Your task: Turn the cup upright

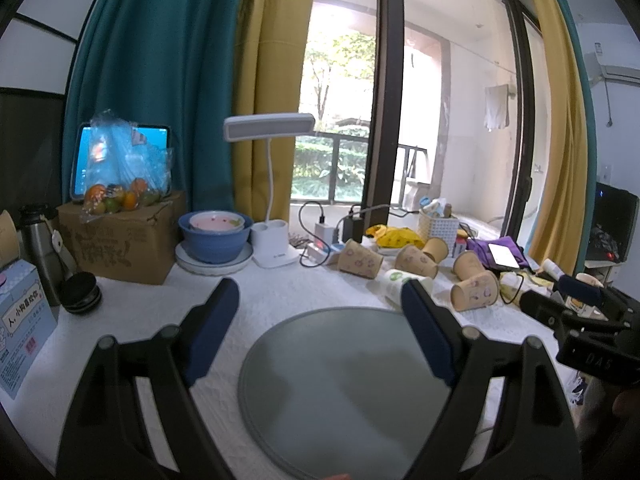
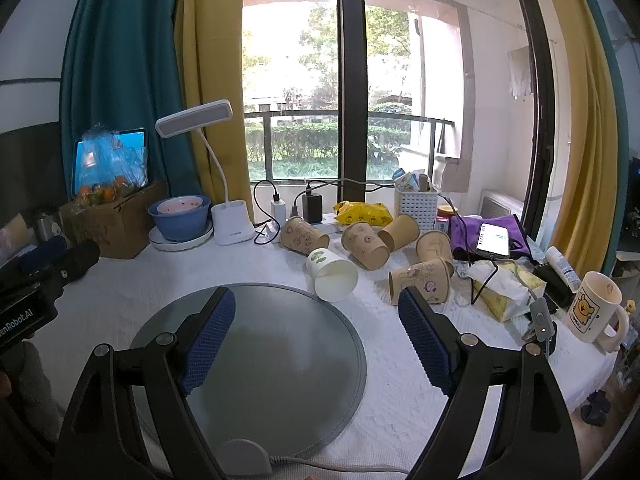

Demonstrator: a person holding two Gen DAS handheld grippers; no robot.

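Your right gripper fingers spread, empty | white cup on its side just ahead, mouth toward you | right nearer than left gripper, also spread.

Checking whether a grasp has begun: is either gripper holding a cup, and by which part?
Nothing is held. The left gripper and right gripper are both open over the grey mat; the cups lie beyond them.

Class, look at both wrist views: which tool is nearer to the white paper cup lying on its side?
Right, probably. The white paper cup lies just ahead of the open right tool, between its fingers. The left tool, also open, has the cup ahead by its right finger.
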